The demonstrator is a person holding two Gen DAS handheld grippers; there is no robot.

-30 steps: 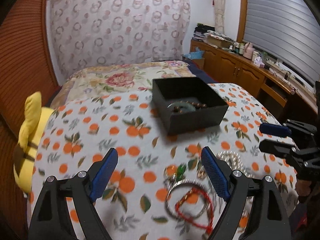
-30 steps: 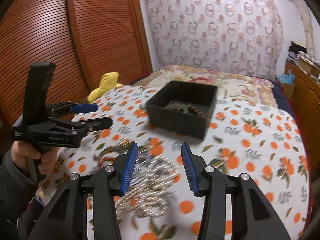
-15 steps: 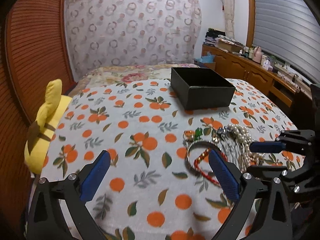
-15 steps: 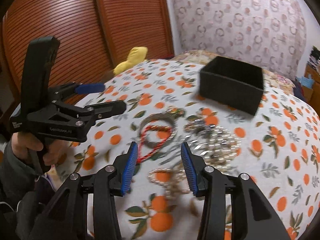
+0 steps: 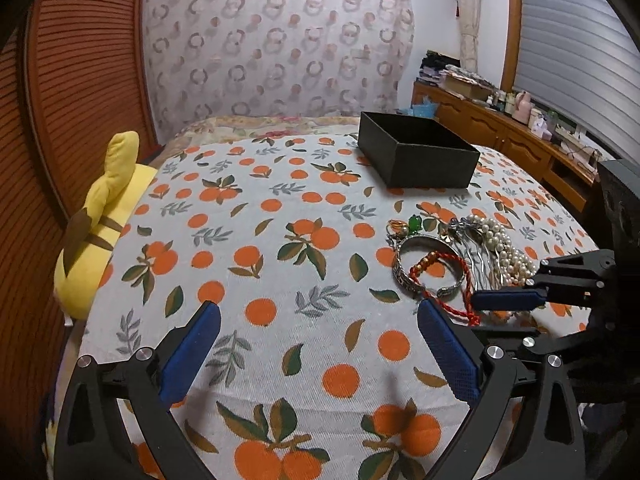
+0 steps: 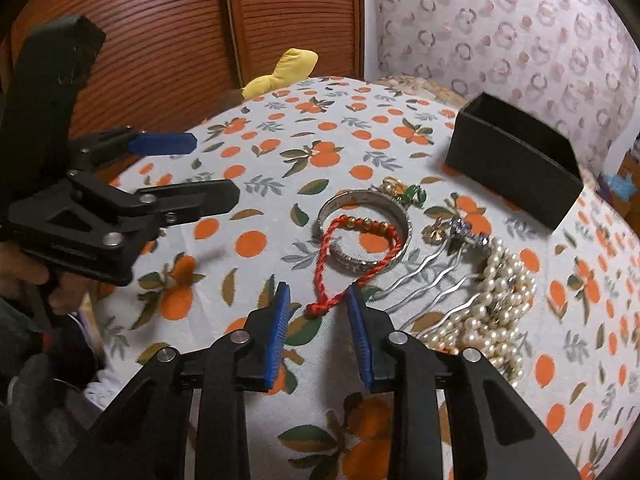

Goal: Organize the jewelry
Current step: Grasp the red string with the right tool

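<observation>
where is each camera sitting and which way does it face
Left wrist: on the left gripper, jaws wide open, facing across the orange-print cloth to the black box; the right gripper enters at right.
Right wrist: on the right gripper, jaws closing around the red cord bracelet end, pads not yet touching; the left gripper and a hand show at left.
Shared: box, bracelet, silver bangle, pearls.

Black hand-held gripper (image 6: 318,296), blue ribbed pads (image 6: 280,322), silver screws.
</observation>
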